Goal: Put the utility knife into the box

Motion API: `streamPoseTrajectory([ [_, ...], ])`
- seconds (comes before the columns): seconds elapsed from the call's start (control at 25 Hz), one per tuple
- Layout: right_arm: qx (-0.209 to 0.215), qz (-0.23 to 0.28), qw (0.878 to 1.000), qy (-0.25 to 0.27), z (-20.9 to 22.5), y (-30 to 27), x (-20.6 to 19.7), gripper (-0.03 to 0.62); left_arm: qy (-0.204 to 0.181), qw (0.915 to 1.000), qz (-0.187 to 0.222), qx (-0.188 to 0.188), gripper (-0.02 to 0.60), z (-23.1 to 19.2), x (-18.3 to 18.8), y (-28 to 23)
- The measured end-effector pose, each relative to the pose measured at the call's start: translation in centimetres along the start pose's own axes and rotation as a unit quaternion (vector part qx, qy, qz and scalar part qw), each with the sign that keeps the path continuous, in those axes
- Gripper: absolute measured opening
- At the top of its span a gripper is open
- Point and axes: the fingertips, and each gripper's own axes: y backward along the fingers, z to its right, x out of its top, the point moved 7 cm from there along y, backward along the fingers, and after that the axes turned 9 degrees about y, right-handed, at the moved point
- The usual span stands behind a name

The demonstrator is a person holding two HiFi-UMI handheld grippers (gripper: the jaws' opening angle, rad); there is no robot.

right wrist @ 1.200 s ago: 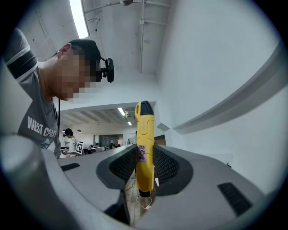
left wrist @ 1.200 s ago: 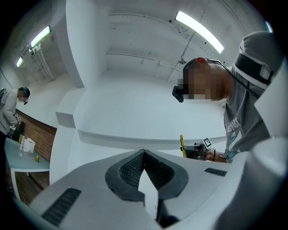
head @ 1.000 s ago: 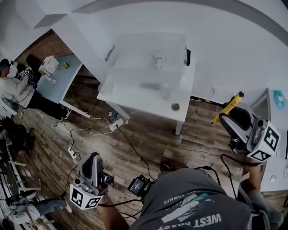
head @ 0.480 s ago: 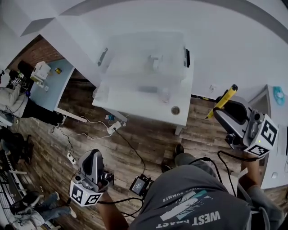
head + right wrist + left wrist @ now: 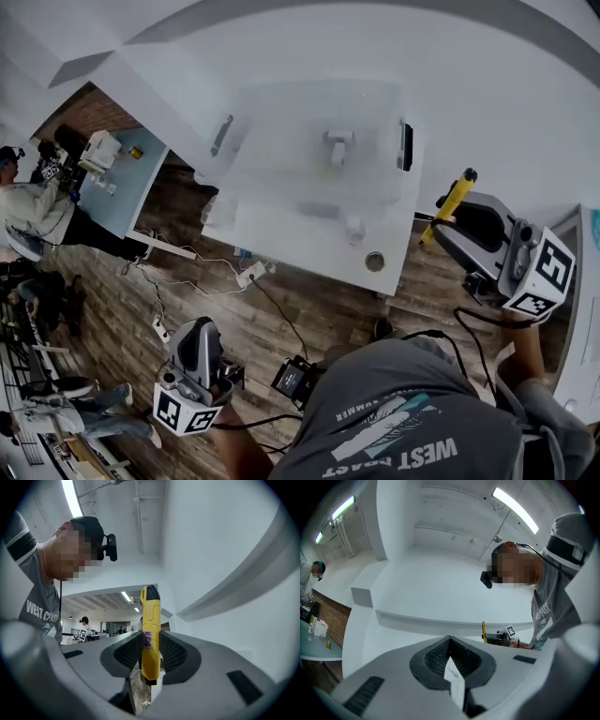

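A yellow utility knife [image 5: 450, 203] stands up out of my right gripper [image 5: 439, 228], which is shut on its handle at the right of the head view. In the right gripper view the knife [image 5: 150, 630] points up between the dark pads [image 5: 174, 654]. A clear plastic box [image 5: 314, 155] sits on a white table [image 5: 281, 239] ahead, left of the knife. My left gripper [image 5: 194, 361] hangs low at the left above the wooden floor, shut with nothing in it. In the left gripper view its jaws [image 5: 451, 665] are pressed together, and the knife [image 5: 483, 631] shows far off.
A small round object [image 5: 375, 261] lies near the table's front right corner. Cables and a power strip [image 5: 253, 273] lie on the floor under the table. A light blue table [image 5: 122, 178] and seated people are at the far left. A white surface [image 5: 583, 309] borders the right edge.
The right gripper with the knife has moved up and slightly left, nearer the table's right end. The table and box sit closer and more central in the view. The left gripper stays low.
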Motion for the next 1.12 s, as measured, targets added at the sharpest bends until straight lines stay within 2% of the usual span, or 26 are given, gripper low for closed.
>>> streamPoseTrajectory([
  [0.16, 0.013, -0.006, 1.000, -0.009, 1.9, -1.2, -0.3, 0.117, 0.004, 0.9999, 0.001, 0.015, 0.008, -0.6, 0.1, -0.7],
  [0.32, 0.020, -0.008, 1.000, -0.016, 5.5, -3.4, -2.2, 0.117, 0.006, 0.9996, -0.002, 0.026, 0.008, -3.2, -1.1, -3.2],
  [0.6, 0.023, -0.003, 0.999, -0.049, 9.0, -8.0, -4.0, 0.117, 0.018, 0.9998, -0.001, 0.002, 0.008, -8.6, -2.2, -7.5],
  [0.88, 0.016, -0.010, 0.997, -0.080, 14.1, -15.8, -5.2, 0.117, 0.040, 0.9991, -0.012, -0.005, 0.008, -14.8, -2.4, -10.0],
  [1.12, 0.008, -0.072, 0.989, -0.130, 21.1, -26.3, -11.4, 0.117, 0.057, 0.9980, -0.016, 0.022, 0.008, -21.1, -3.0, -9.9],
])
